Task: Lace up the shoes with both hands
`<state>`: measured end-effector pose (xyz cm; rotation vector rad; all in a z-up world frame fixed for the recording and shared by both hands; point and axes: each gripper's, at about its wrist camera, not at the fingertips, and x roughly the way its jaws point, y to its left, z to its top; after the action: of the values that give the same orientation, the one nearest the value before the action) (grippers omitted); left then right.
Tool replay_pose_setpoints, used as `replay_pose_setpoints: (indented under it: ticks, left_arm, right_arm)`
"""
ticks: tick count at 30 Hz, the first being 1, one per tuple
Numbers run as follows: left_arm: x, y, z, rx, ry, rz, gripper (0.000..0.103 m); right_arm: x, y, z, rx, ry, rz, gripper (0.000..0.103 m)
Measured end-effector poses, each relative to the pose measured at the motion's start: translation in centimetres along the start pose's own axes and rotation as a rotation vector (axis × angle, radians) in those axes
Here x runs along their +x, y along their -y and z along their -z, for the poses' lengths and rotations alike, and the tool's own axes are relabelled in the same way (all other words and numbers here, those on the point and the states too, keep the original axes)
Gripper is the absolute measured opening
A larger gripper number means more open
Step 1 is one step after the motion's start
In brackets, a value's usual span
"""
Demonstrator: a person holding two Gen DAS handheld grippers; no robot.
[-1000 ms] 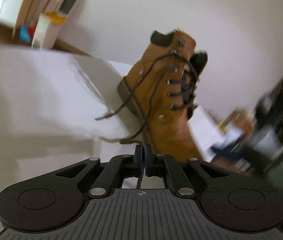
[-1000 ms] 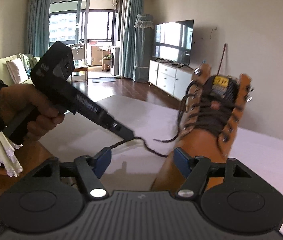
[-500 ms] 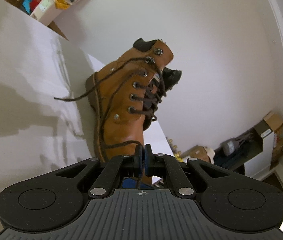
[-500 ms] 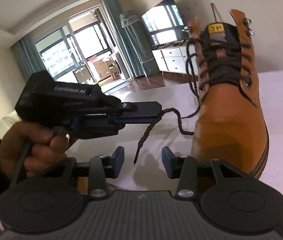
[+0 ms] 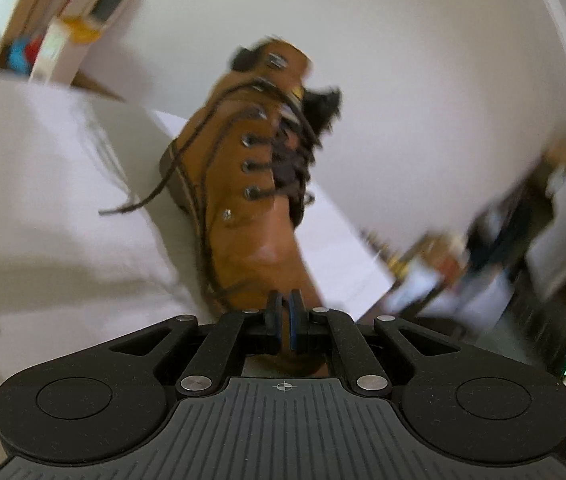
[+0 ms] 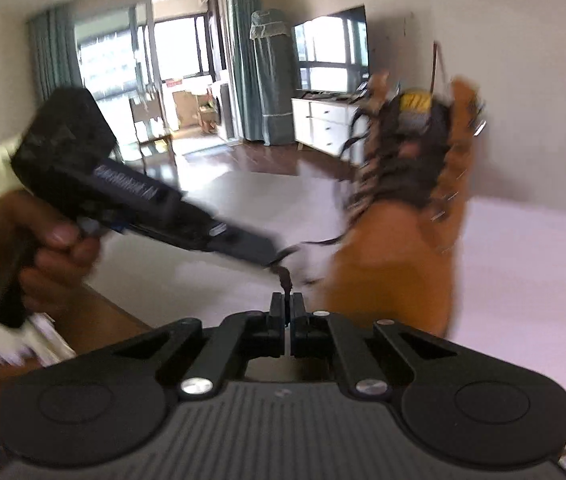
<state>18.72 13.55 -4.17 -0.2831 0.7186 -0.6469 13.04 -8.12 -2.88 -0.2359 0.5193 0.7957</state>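
Note:
A tan boot [image 5: 259,216] with dark brown laces stands on the white table top; it shows blurred in the right wrist view [image 6: 395,248]. My left gripper [image 5: 283,308] is shut just in front of the toe, and one lace [image 5: 203,240] runs down the boot's side to its fingers. In the right wrist view a hand holds that left gripper [image 6: 271,258], and the lace end [image 6: 284,278] hangs from its tip. My right gripper [image 6: 287,304] is shut on this end. The other lace end [image 5: 123,208] lies loose on the table.
The white table top [image 5: 43,200] spreads left of the boot, with boxes [image 5: 63,40] beyond its far edge. Cluttered shelves [image 5: 523,220] stand at right. A person's hand [image 6: 23,240] is at left, above a wooden edge [image 6: 115,320].
My right gripper, open half a second ago, has shut on the lace end hanging from the left gripper. Both views have swung and are blurred by motion.

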Motion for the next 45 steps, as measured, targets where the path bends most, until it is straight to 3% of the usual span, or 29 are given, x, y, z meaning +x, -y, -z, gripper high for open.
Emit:
replay_pose_setpoints:
  ticks: [1, 3, 4, 5, 9, 11, 13, 19, 21, 23, 25, 28, 30, 32, 36, 38, 42, 45]
  left_arm:
    - [0.0, 0.5, -0.1, 0.057, -0.010, -0.022, 0.003]
    - [0.3, 3.2, -0.5, 0.327, -0.037, -0.099, 0.003]
    - [0.3, 3.9, -0.6, 0.386, -0.036, -0.107, 0.003]
    - [0.6, 5.4, -0.8, 0.526, -0.035, -0.111, 0.005]
    - [1.9, 9.1, -1.1, 0.868, -0.037, -0.101, 0.013]
    - [2.9, 10.2, -1.2, 0.969, -0.044, -0.087, 0.025]
    - [3.4, 10.9, -1.2, 1.026, -0.042, -0.077, 0.029]
    - [5.7, 12.9, -0.7, 1.211, -0.055, -0.033, 0.031]
    - [6.2, 13.2, -0.8, 1.222, -0.063, -0.018, 0.030]
    - [6.5, 13.3, -0.8, 1.226, -0.067, -0.012, 0.014]
    - [6.9, 13.5, -0.8, 1.233, -0.074, -0.005, 0.005]
    - [6.9, 13.5, -0.7, 1.220, -0.068, -0.026, 0.004]
    - [6.7, 13.1, -1.0, 1.183, -0.051, -0.083, 0.004]
    - [6.4, 13.0, -1.5, 1.142, -0.023, -0.139, 0.004]
    - [5.9, 12.8, -2.5, 1.057, 0.034, -0.250, 0.004]
    - [5.6, 12.7, -3.1, 1.013, 0.061, -0.305, 0.004]
    - [5.1, 12.5, -4.1, 0.923, 0.117, -0.414, 0.004]
    - [5.5, 13.0, -5.2, 0.868, 0.151, -0.477, 0.004]
  right_arm:
    - [-0.5, 0.2, -0.1, -0.058, -0.007, 0.040, 0.003]
    - [-1.4, 0.4, -0.3, -0.165, -0.020, 0.113, 0.003]
    - [-1.6, 0.4, -0.4, -0.199, -0.026, 0.130, 0.003]
    - [-1.9, 0.5, -0.6, -0.225, -0.032, 0.139, 0.003]
    - [-3.3, 0.5, -0.4, -0.354, -0.052, 0.179, 0.003]
    - [-3.4, 0.3, -0.5, -0.398, -0.058, 0.187, 0.003]
    - [-3.8, -0.1, -0.5, -0.455, -0.064, 0.207, 0.003]
    - [-3.7, -0.7, 0.3, -0.581, -0.074, 0.230, 0.003]
    - [-3.5, -0.8, 0.5, -0.620, -0.078, 0.236, 0.003]
    - [-3.2, -0.6, 0.8, -0.650, -0.082, 0.239, 0.003]
    - [-3.0, -0.3, 0.9, -0.665, -0.081, 0.245, 0.003]
    - [-2.7, 0.1, 1.2, -0.681, -0.075, 0.255, 0.003]
    - [-2.4, 0.6, 1.3, -0.664, -0.064, 0.264, 0.007]
    - [-2.3, 1.5, 1.2, -0.608, -0.044, 0.285, 0.018]
    - [-2.1, 3.7, 1.1, -0.460, -0.012, 0.315, 0.029]
    - [-1.9, 4.7, 1.1, -0.383, 0.009, 0.319, 0.045]
    - [-1.5, 6.3, 0.8, -0.238, 0.064, 0.308, 0.046]
    - [-1.1, 8.2, 0.2, -0.100, 0.123, 0.266, 0.054]
